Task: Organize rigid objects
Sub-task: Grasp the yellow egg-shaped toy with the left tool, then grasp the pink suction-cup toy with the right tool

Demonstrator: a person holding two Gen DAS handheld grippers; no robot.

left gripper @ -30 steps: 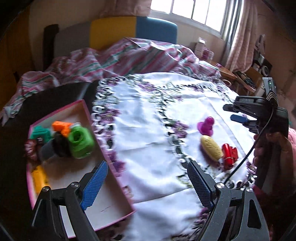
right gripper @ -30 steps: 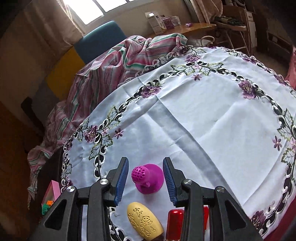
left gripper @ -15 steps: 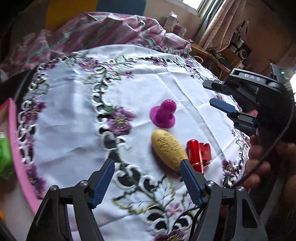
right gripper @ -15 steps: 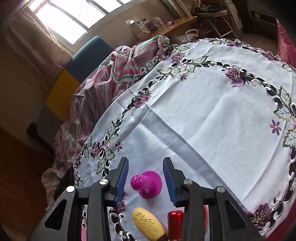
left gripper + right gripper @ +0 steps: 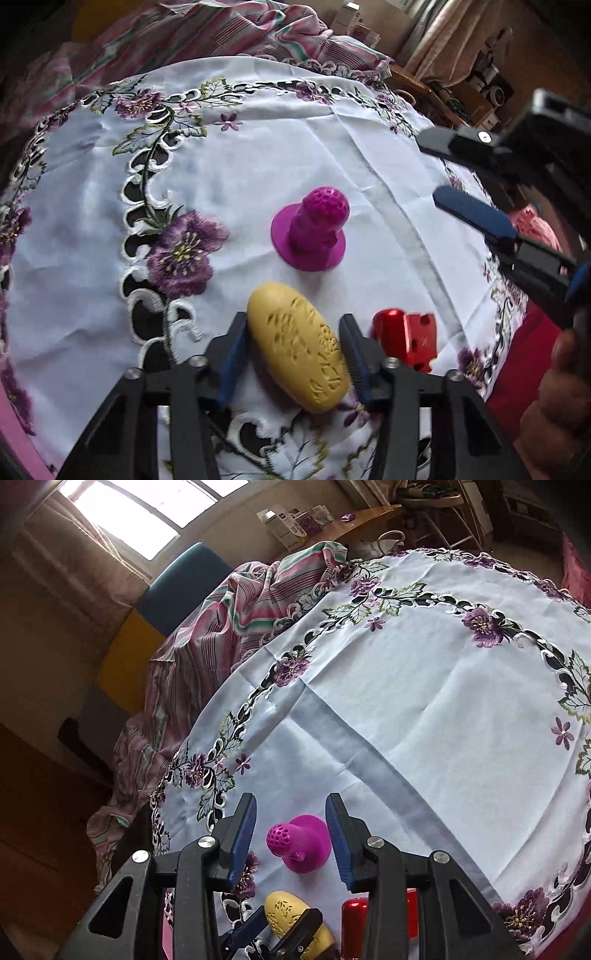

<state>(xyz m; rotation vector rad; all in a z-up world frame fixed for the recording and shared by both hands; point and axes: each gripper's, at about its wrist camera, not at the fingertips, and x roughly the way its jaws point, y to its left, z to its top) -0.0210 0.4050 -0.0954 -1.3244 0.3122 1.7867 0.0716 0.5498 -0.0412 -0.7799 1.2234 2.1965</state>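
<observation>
A yellow oval piece [image 5: 299,347] lies on the white embroidered tablecloth [image 5: 258,147]. My left gripper [image 5: 291,321] is closing on it, with both blue pads against its sides. Beside it on the right lies a red metal piece [image 5: 404,336], and a magenta perforated cone [image 5: 310,232] stands just beyond. My right gripper [image 5: 430,168] hovers above the cloth to the right, jaws apart and holding nothing. In the right wrist view the magenta cone [image 5: 297,843] shows beyond the right gripper [image 5: 291,801], and the yellow piece [image 5: 284,908] sits below it in the left fingers [image 5: 255,928].
A pink box edge [image 5: 14,443] shows at the lower left. A striped bedsheet [image 5: 221,29] is bunched at the far side of the cloth. A person's hand [image 5: 554,406] holds the right gripper at the right edge. Furniture stands beyond the bed.
My left gripper swung right from the pink box, came down over the yellow piece and narrowed its jaws onto it. The right gripper stayed hovering near the magenta cone.
</observation>
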